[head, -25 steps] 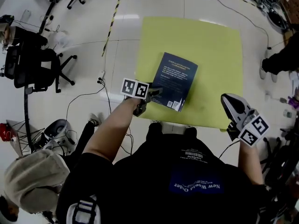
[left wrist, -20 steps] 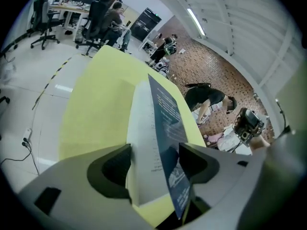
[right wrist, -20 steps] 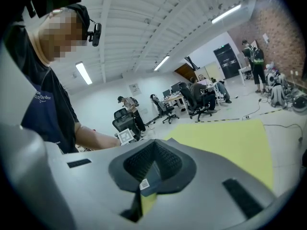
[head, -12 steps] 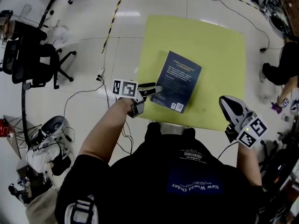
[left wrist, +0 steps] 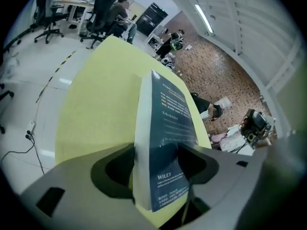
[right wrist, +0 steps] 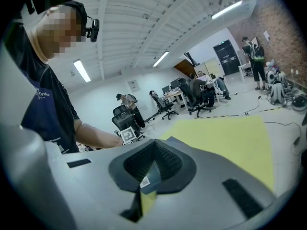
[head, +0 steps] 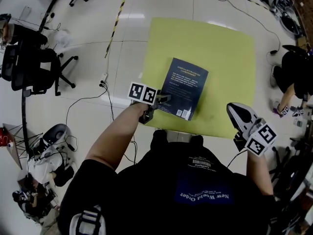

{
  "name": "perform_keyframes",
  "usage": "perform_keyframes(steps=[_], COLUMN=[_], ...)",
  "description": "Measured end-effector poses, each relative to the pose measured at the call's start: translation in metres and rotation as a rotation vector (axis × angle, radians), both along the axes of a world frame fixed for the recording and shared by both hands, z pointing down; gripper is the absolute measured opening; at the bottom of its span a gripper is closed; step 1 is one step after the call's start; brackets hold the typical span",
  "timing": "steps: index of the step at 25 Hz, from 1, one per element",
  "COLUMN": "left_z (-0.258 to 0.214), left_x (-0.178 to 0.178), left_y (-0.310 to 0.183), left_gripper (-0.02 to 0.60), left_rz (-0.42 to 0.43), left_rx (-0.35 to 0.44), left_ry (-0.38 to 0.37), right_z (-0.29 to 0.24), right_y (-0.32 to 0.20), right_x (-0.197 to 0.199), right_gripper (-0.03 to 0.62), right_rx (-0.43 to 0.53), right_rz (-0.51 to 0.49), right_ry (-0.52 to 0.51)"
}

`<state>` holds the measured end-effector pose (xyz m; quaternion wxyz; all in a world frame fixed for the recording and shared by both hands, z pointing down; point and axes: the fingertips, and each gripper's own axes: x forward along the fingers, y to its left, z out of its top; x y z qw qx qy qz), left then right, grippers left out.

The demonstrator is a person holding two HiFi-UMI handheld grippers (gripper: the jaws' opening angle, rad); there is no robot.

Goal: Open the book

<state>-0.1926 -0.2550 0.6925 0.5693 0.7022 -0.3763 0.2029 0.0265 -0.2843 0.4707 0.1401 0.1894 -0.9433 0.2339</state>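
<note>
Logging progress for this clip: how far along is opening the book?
Done: the left gripper is shut on the near left corner of the book, with pages and blue cover between its jaws. In hand: that grip; the book looks closed on the yellow mat. Left: turning the cover over. The right gripper is shut and empty at the mat's right side.

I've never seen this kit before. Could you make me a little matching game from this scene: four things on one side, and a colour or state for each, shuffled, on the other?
Things:
1. book
2. mat
3. left gripper
4. right gripper

Colours or states:
A. yellow-green
B. jaws together, holding nothing
C. dark blue
D. clamped on the book's edge

Pairs: 1-C, 2-A, 3-D, 4-B.
</note>
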Motion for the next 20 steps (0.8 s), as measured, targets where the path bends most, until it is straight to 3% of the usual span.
perform_keyframes(steps=[5,9,15,20], left_z=[0.001,-0.007,-0.041,-0.092], left_x=[-0.001,-0.008,-0.004,0.022], left_y=[0.000,0.000,0.001,0.001], left_gripper=[0.256,0.167,0.118,0.112], left_rz=[0.048,0.096,0.142,0.221], left_rx=[-0.025,-0.031,-0.008,0.059], left_ry=[-0.047,-0.086,-0.015,-0.006], right_z=[0.001,0.000,-0.001,-0.004], right_y=[-0.002,-0.002,0.001,0.004], right_x=[0.009,0.015,0.020,0.023], right_gripper=[-0.014,-0.014,-0.014,-0.014], right_rx=[-0.009,-0.014,-0.012,-0.008], right_rz=[0.020,0.033,0.044,0.050], right_ry=[0.002,-0.006,-0.017,-0.025])
